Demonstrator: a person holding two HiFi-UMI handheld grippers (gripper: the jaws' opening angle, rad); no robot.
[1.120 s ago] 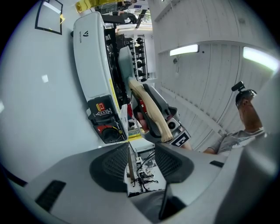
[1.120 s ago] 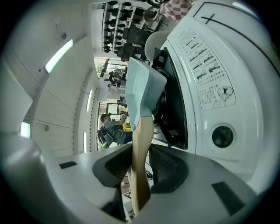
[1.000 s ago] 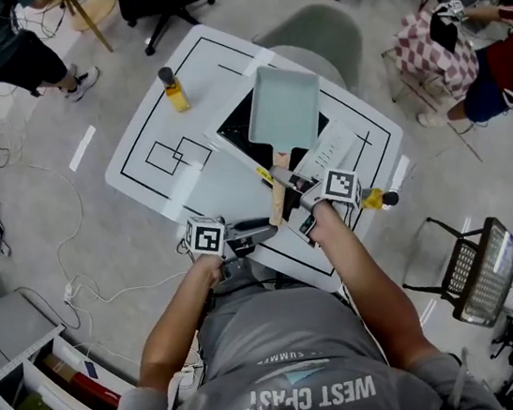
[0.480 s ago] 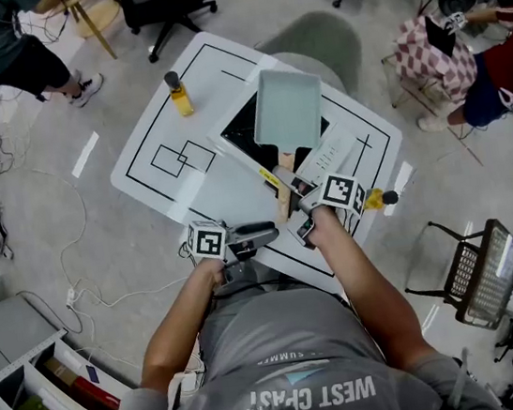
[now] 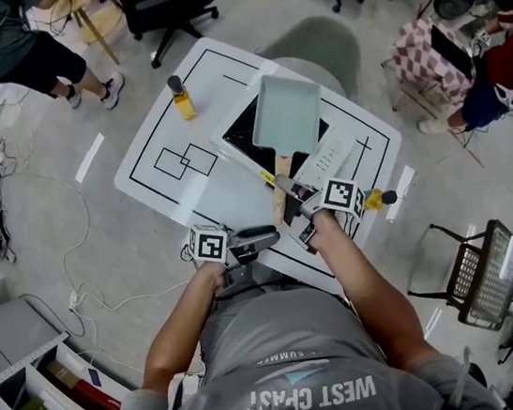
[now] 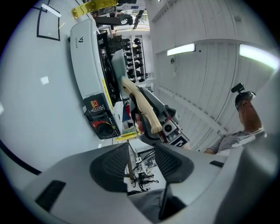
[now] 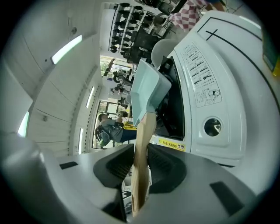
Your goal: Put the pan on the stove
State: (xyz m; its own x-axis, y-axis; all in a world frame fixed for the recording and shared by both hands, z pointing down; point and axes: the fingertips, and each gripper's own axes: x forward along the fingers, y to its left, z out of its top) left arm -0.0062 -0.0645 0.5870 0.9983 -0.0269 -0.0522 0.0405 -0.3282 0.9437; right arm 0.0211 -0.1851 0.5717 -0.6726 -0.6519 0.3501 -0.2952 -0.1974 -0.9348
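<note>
One pan [image 5: 286, 113], one stove [image 5: 325, 156], one table [image 5: 206, 83] — two hand-held grippers [image 5: 270, 236] [image 5: 283, 189].

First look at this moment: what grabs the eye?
The pale green pan sits over the black stove, mid-table. The right tool, whose jaws have just been closing, grips its wooden handle; the left tool hangs open and empty at the near edge. A yellow bottle stands far left.

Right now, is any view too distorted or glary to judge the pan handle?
Head view: even light, sharp, pan clear over the stove. Right gripper view: strong fisheye bend, but the pan handle reads clearly. Left gripper view: same bend, ceiling lights glare.
</note>
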